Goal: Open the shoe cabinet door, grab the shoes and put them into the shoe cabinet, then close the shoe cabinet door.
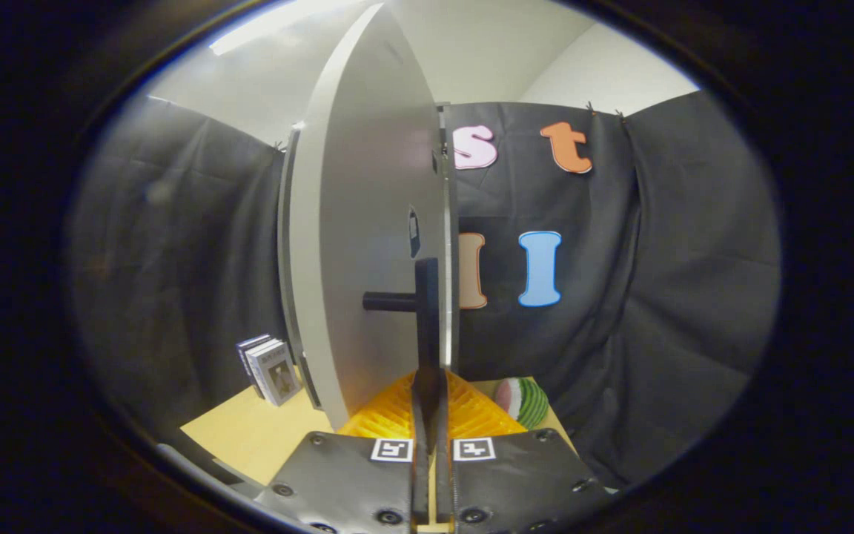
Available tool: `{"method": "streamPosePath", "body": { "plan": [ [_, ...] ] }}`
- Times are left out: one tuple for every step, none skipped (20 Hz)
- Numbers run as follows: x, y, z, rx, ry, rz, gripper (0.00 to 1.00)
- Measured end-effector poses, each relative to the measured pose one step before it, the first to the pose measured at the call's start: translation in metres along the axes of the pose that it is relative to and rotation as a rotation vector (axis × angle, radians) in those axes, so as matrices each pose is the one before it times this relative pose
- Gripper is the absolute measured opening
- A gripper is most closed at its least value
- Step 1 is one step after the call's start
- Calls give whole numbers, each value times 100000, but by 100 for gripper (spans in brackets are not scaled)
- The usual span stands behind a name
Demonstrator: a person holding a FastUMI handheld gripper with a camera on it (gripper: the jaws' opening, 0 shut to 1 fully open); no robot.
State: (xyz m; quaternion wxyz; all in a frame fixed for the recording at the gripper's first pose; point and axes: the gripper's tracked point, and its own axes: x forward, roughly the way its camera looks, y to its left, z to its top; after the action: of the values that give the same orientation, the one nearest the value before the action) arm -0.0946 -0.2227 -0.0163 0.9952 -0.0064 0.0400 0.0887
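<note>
Gripper [428,400] fingers pressed together on the black bar handle [425,311] of the white shoe cabinet door [368,222], which stands edge-on just ahead. Far left on the wooden table [249,434]: small boxes [270,367]. Right of the fingers: watermelon-slice toy [523,400].

Books [270,368] and watermelon slice [522,401] on table [249,434].

Smooth matt cabinet door [356,222], matt black handle [425,311], pale wooden tabletop [256,434].
</note>
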Motion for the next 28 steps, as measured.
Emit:
{"method": "streamPosePath", "body": {
  "plan": [
    [187,-526,-22,371,348,-406,6],
    [99,-324,-37,348,-237,-108,5],
    [126,-405,84,52,-43,47,5],
    [-68,-483,5,-386,-291,-139,5],
    [-22,-351,48,-269,-91,-36,4],
    [-103,-226,-40,397,-85,662,3],
    [90,-248,-10,153,-191,371,3],
    [61,-376,36,18,17,184,3],
    [79,-201,72,-107,-275,449,3],
    [178,-39,-31,-265,15,240,3],
    [-74,0,126,-951,-570,174,3],
    [-200,17,34,-451,-250,292,3],
    [-326,-10,61,427,-39,383,3],
    [-211,-128,193,438,-461,21,4],
    [-230,-108,483,150,-1388,-272,4],
    [-345,92,184,-31,-767,-347,4],
    [-390,55,65,-47,-88,-330,4],
    [-28,112,-75,168,12,45,4],
    [-329,-50,157,-85,-163,-511,4],
    [-733,-212,141,-275,-600,-872,4],
    [-744,-98,243,-454,-650,-956,4],
    [-1229,28,52,-370,-779,-1154,4],
    [-847,150,279,202,-486,-1009,4],
    [-963,3,213,357,-587,-1417,4],
    [-753,183,408,-249,-1158,-1466,4],
    [-626,552,170,-645,-1219,-1016,4],
    [-549,826,-118,-747,-582,-765,4],
    [-529,841,-317,-717,-192,-729,3]
  ]
}}
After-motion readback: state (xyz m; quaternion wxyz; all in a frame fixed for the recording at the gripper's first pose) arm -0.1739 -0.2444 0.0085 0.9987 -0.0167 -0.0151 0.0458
